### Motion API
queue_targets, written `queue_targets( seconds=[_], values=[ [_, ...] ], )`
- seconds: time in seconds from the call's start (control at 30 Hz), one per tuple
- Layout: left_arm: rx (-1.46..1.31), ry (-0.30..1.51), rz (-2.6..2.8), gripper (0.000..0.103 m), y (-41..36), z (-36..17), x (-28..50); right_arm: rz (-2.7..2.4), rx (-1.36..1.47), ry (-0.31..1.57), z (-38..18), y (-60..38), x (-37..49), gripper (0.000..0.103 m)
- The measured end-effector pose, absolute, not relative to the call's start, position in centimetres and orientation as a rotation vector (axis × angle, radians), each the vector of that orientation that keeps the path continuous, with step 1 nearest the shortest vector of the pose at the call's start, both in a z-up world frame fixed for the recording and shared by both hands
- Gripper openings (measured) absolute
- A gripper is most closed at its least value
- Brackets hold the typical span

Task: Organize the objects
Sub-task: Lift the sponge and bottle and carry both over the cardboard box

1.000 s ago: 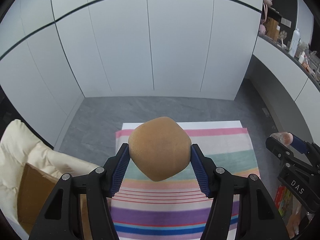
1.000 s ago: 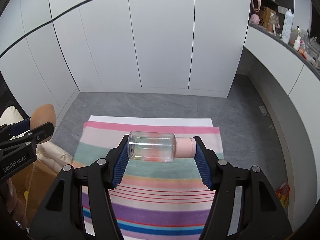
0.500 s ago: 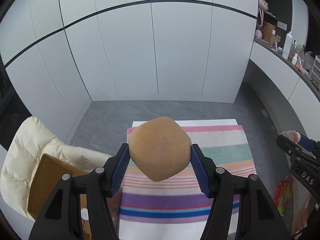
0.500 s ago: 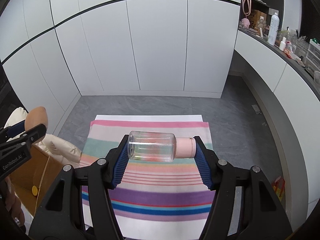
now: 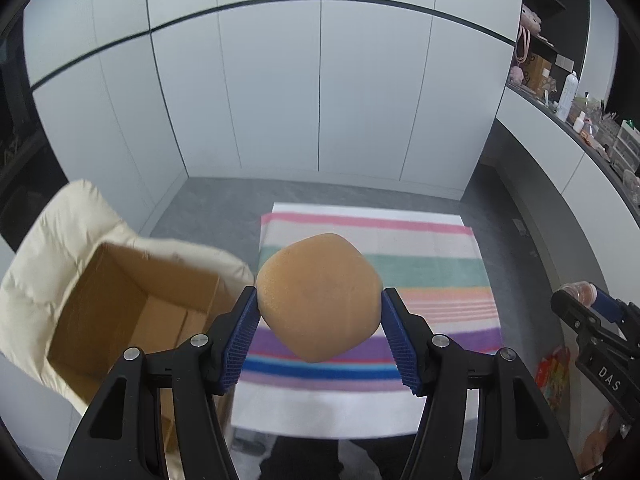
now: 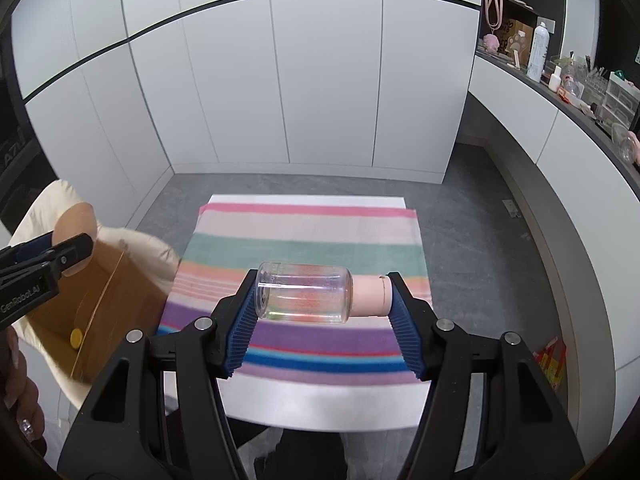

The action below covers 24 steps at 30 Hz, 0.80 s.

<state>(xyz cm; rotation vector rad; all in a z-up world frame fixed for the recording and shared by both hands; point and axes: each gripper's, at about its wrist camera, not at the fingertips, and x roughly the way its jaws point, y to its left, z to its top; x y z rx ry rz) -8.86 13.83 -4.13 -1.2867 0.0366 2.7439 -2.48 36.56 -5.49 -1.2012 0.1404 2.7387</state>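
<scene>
My left gripper (image 5: pixel 319 312) is shut on a tan sponge ball (image 5: pixel 318 296) and holds it high above the striped cloth (image 5: pixel 420 276), beside an open cardboard box (image 5: pixel 120 304). My right gripper (image 6: pixel 322 300) is shut on a clear bottle (image 6: pixel 304 294) with a pink cap (image 6: pixel 372 294), held sideways above the striped cloth (image 6: pixel 308 236). The left gripper with the ball (image 6: pixel 76 228) shows at the left of the right wrist view, above the box (image 6: pixel 100 300). The right gripper (image 5: pixel 592 312) shows at the right edge of the left wrist view.
The box sits on a cream cushioned chair (image 5: pixel 60 232); a yellow cap (image 6: pixel 76 336) lies inside it. The cloth covers a white table (image 6: pixel 320 412). A counter (image 6: pixel 560 92) with bottles runs along the right. A red packet (image 5: pixel 554 376) lies on the floor.
Both grippers have risen and pulled back with their loads. The table looks smaller and the cardboard box has come into view at the left.
</scene>
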Motion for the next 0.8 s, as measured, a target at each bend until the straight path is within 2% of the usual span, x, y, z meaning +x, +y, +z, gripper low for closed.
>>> queue_targets(
  seconds=[0.27, 0.47, 0.8],
  values=[
    [-1.325, 0.039, 2.785, 0.063, 11.5, -6.0, -3.7, 2.745, -1.272, 0.138, -7.4, 34.8, 2.7, 0.064],
    [-1.367, 0.107, 2.807, 0.063, 9.6, -7.7, 0.4, 2.720, -1.372, 0.151, -9.7, 33.8, 6.5, 0.064],
    [-1.439, 0.036, 2.845, 0.063, 6.3, -8.8, 2.3, 2.667, -1.466, 0.150, -12.1, 33.8, 10.4, 0.064]
  ],
)
